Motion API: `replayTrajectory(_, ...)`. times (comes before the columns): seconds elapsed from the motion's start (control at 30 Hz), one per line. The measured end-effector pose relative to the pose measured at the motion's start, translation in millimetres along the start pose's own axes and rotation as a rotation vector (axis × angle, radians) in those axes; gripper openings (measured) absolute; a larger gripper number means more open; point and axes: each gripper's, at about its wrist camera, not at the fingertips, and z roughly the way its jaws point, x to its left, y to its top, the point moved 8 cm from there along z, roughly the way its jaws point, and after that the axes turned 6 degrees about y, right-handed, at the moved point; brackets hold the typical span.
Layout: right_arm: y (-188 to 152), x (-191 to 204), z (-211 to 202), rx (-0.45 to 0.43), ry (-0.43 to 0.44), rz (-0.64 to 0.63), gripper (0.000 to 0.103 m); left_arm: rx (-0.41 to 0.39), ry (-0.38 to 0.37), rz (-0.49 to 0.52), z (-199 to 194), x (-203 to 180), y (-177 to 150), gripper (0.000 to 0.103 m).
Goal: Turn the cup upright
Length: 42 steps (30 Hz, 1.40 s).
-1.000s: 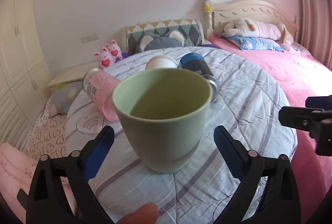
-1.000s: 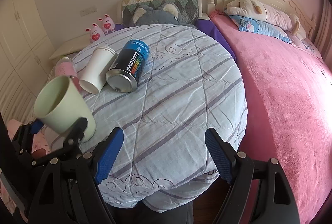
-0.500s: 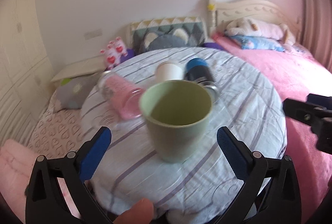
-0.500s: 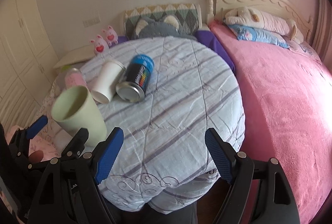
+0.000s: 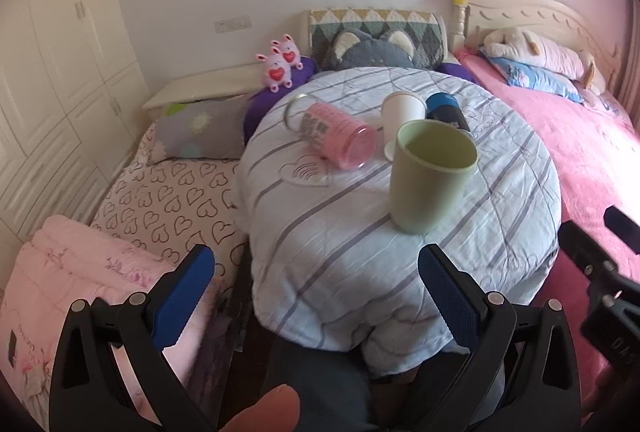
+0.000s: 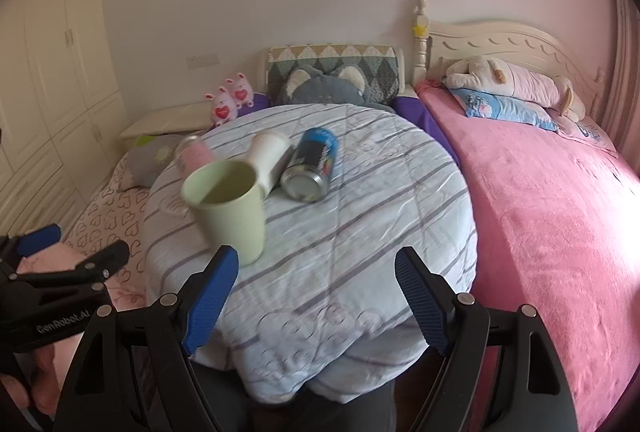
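A pale green cup (image 5: 430,176) stands upright, mouth up, on the round table with a striped light-blue cloth (image 5: 340,264); it also shows in the right wrist view (image 6: 228,208). My left gripper (image 5: 316,296) is open and empty, drawn back below the table's near edge, well short of the cup. My right gripper (image 6: 316,300) is open and empty at the table's near edge, the cup just above its left finger. The left gripper shows in the right wrist view (image 6: 76,252) at far left.
Behind the green cup lie a pink cup (image 5: 336,138), a white paper cup (image 5: 402,120) and a blue can (image 6: 312,164), all on their sides. A pink bed (image 6: 560,216) is to the right, a heart-print mattress (image 5: 168,200) to the left.
My left gripper has drawn back from around the green cup, which now stands alone on the table. My right gripper has also pulled back a little.
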Motion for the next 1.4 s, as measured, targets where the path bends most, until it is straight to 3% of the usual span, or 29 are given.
replayTrajectory(0.17, -18.3, 19.4, -10.8, -0.001, 0.007, -0.028, 0.082, -0.013, 0.012, -0.006, -15.4, 13.7, -18.8, 0.103)
replayTrajectory(0.33, -9.7, 30.0, -28.0, -0.044, -0.001, -0.064, 0.082, -0.033, 0.017, -0.018, -28.6, 18.6, -21.3, 0.103)
replayTrajectory(1.4, -9.7, 21.1, -35.4, -0.041, 0.001, -0.04, 0.082, -0.033, 0.004, 0.008, -38.5, 9.9, -26.5, 0.103)
